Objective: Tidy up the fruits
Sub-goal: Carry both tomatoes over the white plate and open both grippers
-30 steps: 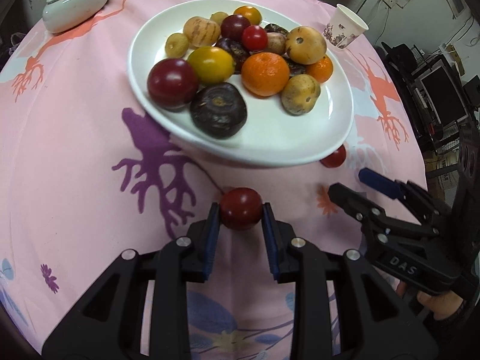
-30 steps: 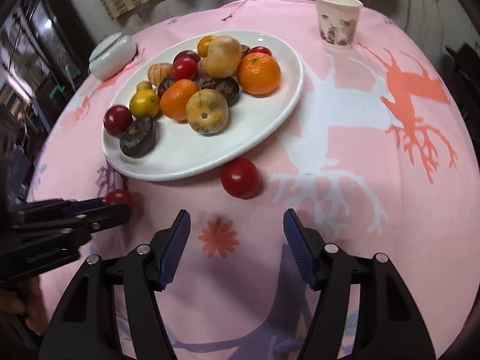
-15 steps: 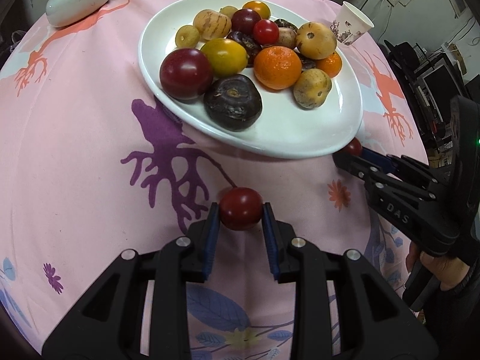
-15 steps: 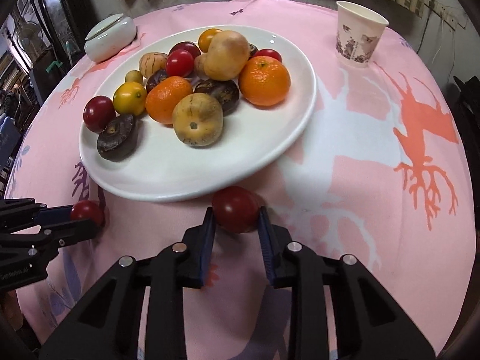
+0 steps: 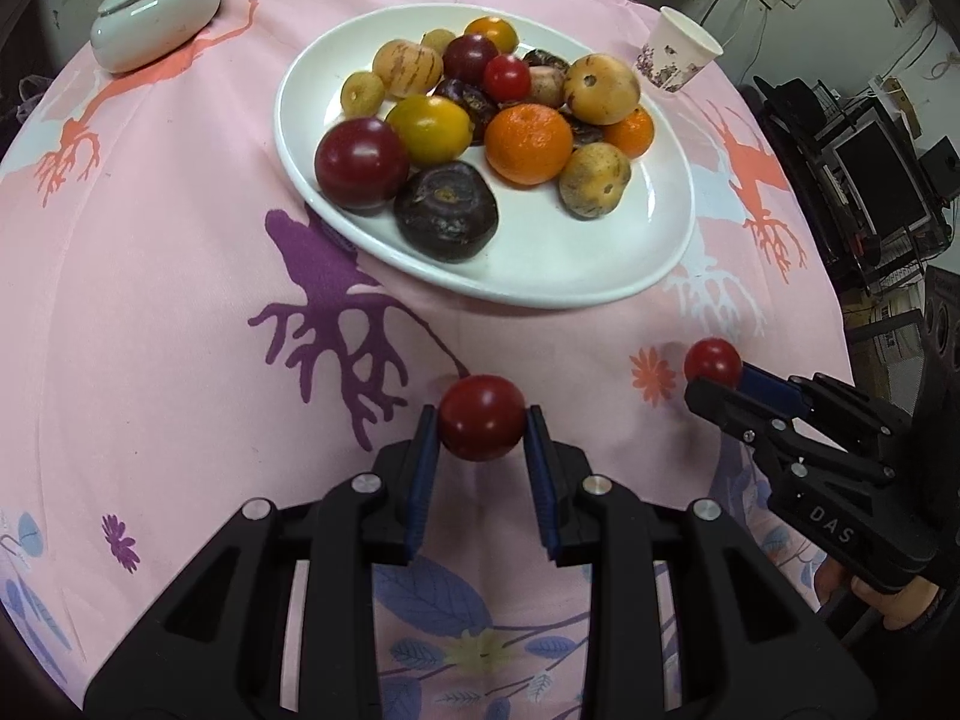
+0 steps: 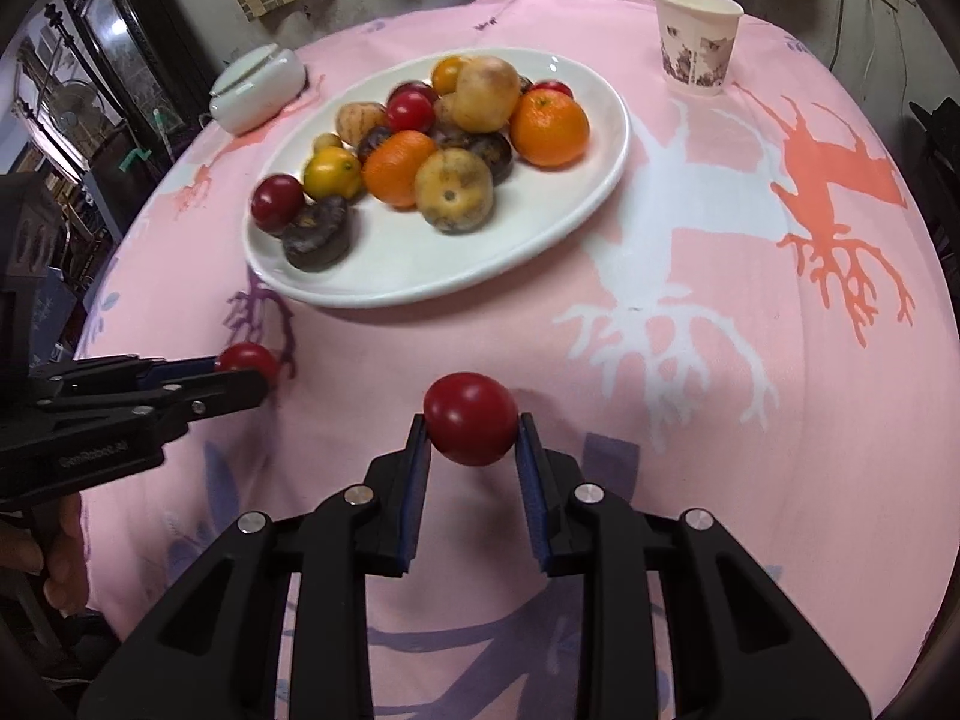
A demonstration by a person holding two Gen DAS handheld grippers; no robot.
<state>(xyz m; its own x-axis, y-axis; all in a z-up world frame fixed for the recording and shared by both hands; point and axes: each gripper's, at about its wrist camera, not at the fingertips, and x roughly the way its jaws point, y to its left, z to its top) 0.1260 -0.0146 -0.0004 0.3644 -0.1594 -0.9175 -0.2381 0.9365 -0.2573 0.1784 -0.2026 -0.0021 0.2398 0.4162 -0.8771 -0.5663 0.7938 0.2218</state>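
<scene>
Left gripper clamps a small, glossy, round red tomato between its blue pads, over the pink patterned tablecloth. Right gripper, at 3 o'clock from it, pinches a second smooth red tomato. At 12 o'clock lies the white oval ceramic plate heaped with mixed fruit.
</scene>
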